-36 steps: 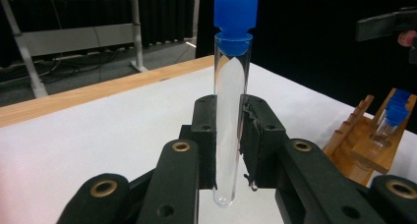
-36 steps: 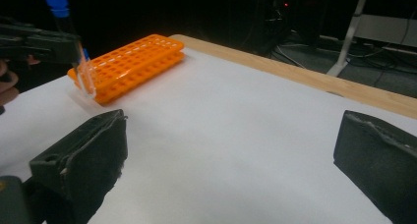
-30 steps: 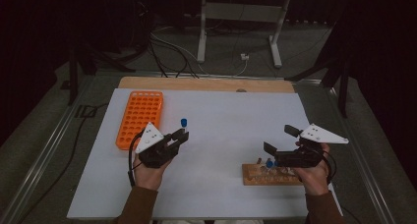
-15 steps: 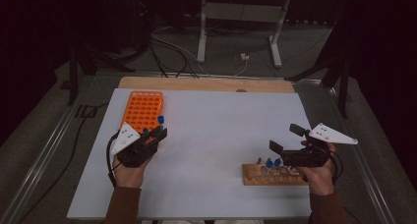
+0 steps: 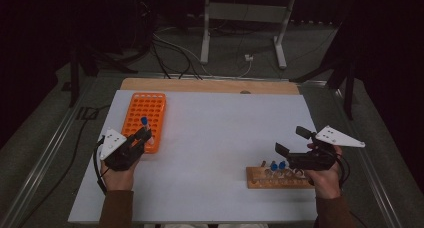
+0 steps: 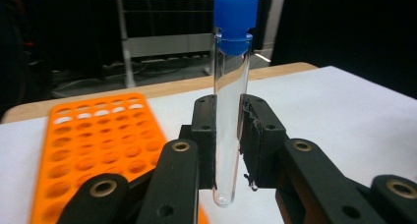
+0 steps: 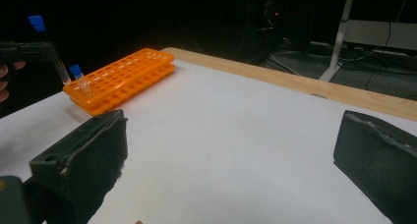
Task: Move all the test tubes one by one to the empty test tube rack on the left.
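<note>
The left tool [image 6: 227, 150] is clamping an upright tube [image 6: 231, 111] just above the orange rack's [image 5: 145, 119] near edge, the right tool [image 7: 231, 160] gaping empty; tilting risks missing a hole.

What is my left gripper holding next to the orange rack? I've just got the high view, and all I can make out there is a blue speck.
Observer: A clear test tube with a blue cap. The left gripper clamps it upright by its lower half, and it looks empty.
Operator: Is anything in the rack?
Observer: Yes. In the right gripper view, a second blue-capped tube stands tilted in a hole at one corner of the orange rack.
Operator: And my right gripper?
Observer: The right gripper has its jaws wide apart, with nothing between them but the white table top beyond.
</note>
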Demonstrator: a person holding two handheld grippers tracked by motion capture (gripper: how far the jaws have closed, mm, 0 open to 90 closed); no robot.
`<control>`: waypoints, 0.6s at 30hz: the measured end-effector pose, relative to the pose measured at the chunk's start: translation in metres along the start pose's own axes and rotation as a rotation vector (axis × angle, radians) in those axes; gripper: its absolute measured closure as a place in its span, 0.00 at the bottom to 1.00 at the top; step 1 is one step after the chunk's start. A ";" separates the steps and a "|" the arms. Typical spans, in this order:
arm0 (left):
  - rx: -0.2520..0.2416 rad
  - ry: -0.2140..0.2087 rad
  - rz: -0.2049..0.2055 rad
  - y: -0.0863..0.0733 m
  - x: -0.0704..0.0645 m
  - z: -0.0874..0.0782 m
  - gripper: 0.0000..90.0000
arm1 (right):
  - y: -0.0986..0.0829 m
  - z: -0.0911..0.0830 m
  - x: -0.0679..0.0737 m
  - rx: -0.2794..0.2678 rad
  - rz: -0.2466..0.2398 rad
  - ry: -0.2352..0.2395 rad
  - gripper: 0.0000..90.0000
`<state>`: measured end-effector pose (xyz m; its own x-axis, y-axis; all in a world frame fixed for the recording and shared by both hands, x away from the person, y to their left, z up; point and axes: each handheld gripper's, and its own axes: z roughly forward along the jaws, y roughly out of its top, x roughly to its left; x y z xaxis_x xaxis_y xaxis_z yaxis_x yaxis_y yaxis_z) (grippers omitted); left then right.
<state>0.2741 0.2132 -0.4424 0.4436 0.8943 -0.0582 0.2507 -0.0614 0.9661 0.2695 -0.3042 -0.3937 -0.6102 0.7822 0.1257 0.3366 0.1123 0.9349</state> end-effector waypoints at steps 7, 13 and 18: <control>-0.001 0.068 0.002 -0.004 0.008 -0.003 0.87 | 0.000 -0.001 -0.002 -0.007 0.004 0.000 0.00; 0.005 0.113 -0.008 -0.010 0.016 -0.001 0.87 | 0.000 -0.002 -0.002 -0.012 0.005 0.002 0.00; 0.013 0.148 -0.013 -0.017 0.020 0.005 0.87 | 0.000 -0.001 -0.001 -0.010 0.002 0.006 0.00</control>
<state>0.2833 0.2301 -0.4609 0.3091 0.9505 -0.0323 0.2668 -0.0541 0.9622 0.2695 -0.3058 -0.3937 -0.6142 0.7784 0.1297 0.3307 0.1046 0.9379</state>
